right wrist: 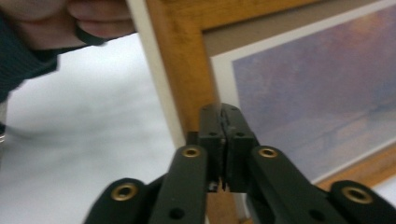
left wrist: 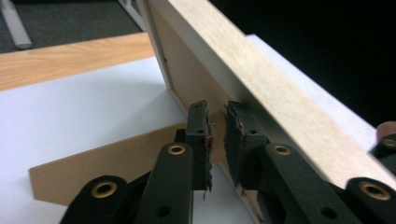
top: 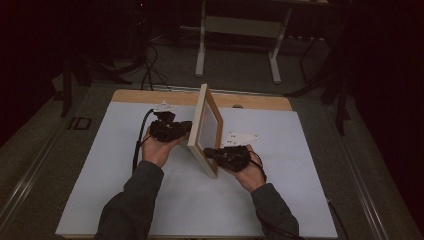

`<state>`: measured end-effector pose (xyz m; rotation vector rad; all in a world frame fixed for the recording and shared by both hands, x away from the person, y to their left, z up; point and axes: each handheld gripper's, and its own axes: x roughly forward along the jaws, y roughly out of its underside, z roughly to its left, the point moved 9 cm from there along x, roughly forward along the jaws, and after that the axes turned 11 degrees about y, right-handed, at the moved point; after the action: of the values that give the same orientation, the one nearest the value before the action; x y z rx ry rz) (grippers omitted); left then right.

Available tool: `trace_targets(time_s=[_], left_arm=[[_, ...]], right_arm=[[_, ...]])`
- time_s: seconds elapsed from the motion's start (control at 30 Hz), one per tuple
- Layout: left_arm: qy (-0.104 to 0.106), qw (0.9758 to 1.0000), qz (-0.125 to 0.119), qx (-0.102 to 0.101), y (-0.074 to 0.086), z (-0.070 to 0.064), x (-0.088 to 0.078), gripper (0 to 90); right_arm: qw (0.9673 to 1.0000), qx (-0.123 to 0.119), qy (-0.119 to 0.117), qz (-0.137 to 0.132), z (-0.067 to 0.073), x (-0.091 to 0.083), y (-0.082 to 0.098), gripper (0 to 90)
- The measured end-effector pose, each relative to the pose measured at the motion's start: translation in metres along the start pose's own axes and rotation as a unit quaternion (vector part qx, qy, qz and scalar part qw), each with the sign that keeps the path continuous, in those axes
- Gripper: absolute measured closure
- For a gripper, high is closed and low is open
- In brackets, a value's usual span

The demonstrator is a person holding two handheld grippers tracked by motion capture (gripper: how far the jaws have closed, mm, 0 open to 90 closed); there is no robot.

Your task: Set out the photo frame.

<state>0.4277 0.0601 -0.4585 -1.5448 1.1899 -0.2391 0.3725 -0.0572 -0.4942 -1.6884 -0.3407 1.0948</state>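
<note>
Black claws (left wrist: 215,119) flank rectangular pale-wood picture frame (top: 206,129).

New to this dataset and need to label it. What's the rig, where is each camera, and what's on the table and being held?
There is no robot arm. A person holds a hand-held two-jaw gripper in each hand.

The high view looks down from above the person's side of the table. It shows the left gripper behind a wooden picture frame and the right gripper at its near lower corner. The frame stands on edge on the white table.

Each gripper view comes from a camera riding on that gripper, looking along its black jaws. The left gripper view faces the frame's back and its fold-out stand. The jaws there are slightly apart, and I can't tell if anything sits between them.

The right gripper view faces the print. The jaws look pressed together at the wooden border.
</note>
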Motion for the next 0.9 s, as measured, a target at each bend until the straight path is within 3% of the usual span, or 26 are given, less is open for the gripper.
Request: trace_targets(time_s=[0.17, 0.2, 0.63, 0.9], left_arm=[[-0.01, 0.9997, -0.02, -0.011, -0.006, 0.0, -0.011, 74.5], [-0.015, 0.9993, -0.024, -0.024, -0.007, 0.003, -0.017, 72.8], [0.001, 0.9979, -0.04, -0.051, -0.013, -0.003, -0.035, 59.1], [-0.003, 0.9988, -0.031, -0.038, -0.017, -0.017, -0.035, 51.9]], right_arm=[[0.9999, 0.01, 0.009, 0.003, -0.007, -0.002, 0.002, 81.6], [0.9998, 0.012, 0.012, 0.004, -0.009, -0.003, 0.004, 79.7], [0.9993, 0.019, 0.02, 0.027, -0.021, -0.007, 0.025, 72.6], [0.9991, 0.023, 0.022, 0.029, -0.024, -0.01, 0.03, 70.9]])
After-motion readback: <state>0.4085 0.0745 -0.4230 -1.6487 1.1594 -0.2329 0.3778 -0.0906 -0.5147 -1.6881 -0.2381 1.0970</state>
